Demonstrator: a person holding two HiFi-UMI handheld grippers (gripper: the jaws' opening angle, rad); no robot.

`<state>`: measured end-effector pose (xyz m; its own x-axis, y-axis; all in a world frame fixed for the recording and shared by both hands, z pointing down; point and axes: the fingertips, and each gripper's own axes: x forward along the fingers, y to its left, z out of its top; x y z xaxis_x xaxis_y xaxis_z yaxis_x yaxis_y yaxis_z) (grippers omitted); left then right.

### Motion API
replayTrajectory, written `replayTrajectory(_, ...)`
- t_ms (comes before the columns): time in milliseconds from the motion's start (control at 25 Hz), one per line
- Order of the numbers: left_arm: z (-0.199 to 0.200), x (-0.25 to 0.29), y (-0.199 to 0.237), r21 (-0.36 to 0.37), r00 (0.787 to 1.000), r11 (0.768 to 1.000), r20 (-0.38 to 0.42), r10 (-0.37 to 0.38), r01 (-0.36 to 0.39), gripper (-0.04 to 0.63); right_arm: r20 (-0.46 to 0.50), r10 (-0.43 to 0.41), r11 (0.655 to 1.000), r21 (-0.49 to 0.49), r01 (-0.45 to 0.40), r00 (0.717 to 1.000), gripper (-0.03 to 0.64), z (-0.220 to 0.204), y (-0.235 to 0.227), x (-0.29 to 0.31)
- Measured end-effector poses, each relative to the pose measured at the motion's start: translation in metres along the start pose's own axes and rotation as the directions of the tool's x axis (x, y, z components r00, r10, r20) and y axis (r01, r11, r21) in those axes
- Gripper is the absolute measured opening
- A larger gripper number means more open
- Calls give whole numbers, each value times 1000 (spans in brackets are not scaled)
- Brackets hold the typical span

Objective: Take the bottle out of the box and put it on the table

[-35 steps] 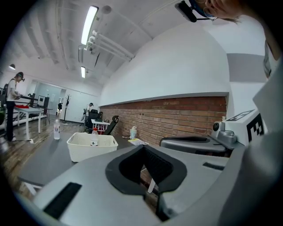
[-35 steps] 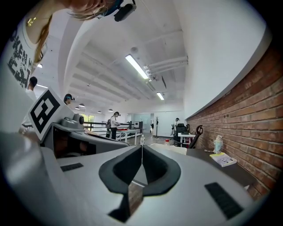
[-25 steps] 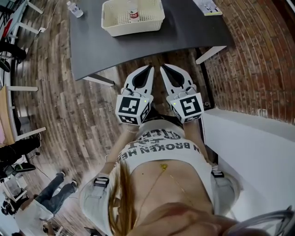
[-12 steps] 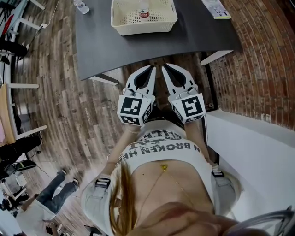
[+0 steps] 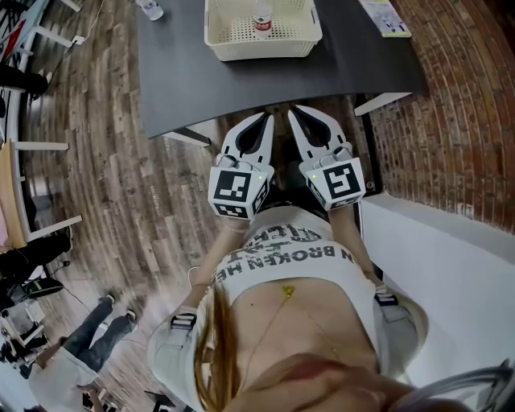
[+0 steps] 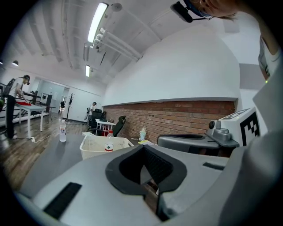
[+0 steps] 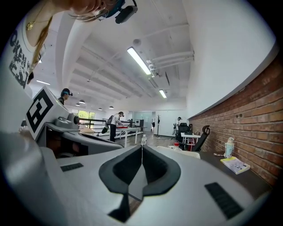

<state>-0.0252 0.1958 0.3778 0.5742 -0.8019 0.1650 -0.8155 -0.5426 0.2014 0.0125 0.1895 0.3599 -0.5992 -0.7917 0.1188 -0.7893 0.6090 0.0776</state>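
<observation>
Head view: bottle (image 5: 261, 22) upright in the box (image 5: 257, 55), 12 o'clock on the table (image 5: 209, 88). Left hand-held gripper (image 5: 265, 121) and right hand-held gripper (image 5: 293, 113) both pressed together, empty, short of the table edge. Spread one before reaching in, pinch mid-body, lift straight up clear of the box.

White T-shirt (image 5: 282, 261) with dark block lettering, thin gold necklace (image 5: 285, 290) at its neckline. The grey-white left gripper (image 5: 264, 118) and right gripper (image 5: 294, 110) each bear a black-and-white marker cube (image 5: 239, 191).
</observation>
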Motion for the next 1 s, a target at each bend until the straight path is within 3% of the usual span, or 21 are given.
replayTrajectory(1000,43,131,64,9,997,997,-12,81,-81,6,20,129,991,43,-130,991,9,10,-97,116)
